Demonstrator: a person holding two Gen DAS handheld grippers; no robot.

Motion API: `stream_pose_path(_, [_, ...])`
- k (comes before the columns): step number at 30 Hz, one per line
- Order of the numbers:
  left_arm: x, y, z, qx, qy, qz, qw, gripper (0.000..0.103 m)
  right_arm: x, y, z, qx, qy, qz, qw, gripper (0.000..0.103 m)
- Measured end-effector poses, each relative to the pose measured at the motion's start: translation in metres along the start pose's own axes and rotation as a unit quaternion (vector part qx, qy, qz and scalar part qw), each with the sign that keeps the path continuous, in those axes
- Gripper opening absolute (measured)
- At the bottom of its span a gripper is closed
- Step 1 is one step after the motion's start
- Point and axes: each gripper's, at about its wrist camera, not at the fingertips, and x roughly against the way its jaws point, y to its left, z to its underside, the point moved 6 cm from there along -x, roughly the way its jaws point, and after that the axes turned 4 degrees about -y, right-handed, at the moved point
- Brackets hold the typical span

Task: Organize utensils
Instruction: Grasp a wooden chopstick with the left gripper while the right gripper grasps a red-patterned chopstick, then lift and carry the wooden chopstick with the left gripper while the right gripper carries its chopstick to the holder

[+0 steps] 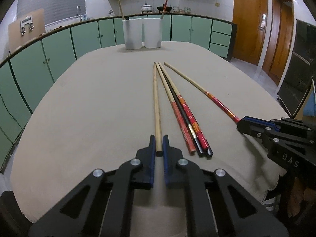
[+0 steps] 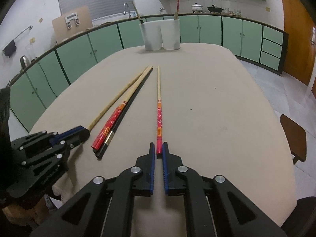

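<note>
My left gripper is shut on the near end of a plain wooden chopstick, which lies flat on the beige table cloth and points away. To its right, my right gripper is shut on the red end of a red-handled chopstick, which also lies on the cloth. Each wrist view shows the other gripper from the side: the right gripper and the left gripper. Three more chopsticks, two red-patterned and one black, lie bundled between the held ones.
A white twin-cup holder stands at the table's far edge, with a wooden stick in its left cup and a red one in its right. Green cabinets run behind. A brown chair stands off the table's right side.
</note>
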Motion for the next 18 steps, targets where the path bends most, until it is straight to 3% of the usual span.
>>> stream_pose_path(8, [0.005, 0.031, 0.002, 0.043, -0.004, -0.054, 0.9976, 0.006, -0.003, -0.006, -0.003, -0.008, -0.017, 0.056, 0.998, 0.006])
stream_pose_path(12, [0.008, 0.029, 0.003, 0.036, 0.001, -0.060, 0.9976, 0.010, -0.001, -0.005, -0.002, -0.015, -0.011, 0.038, 0.999, 0.008])
stream_pose_path(15, [0.010, 0.030, 0.004, 0.035, 0.003, -0.055, 0.9979, 0.024, 0.002, -0.002, 0.001, -0.011, -0.009, 0.028, 1.000, 0.010])
stream_pose_path(18, [0.010, 0.030, 0.004, 0.036, 0.004, -0.048, 0.9982, 0.024, 0.001, -0.003, 0.002, -0.014, -0.008, 0.025, 1.000, 0.010])
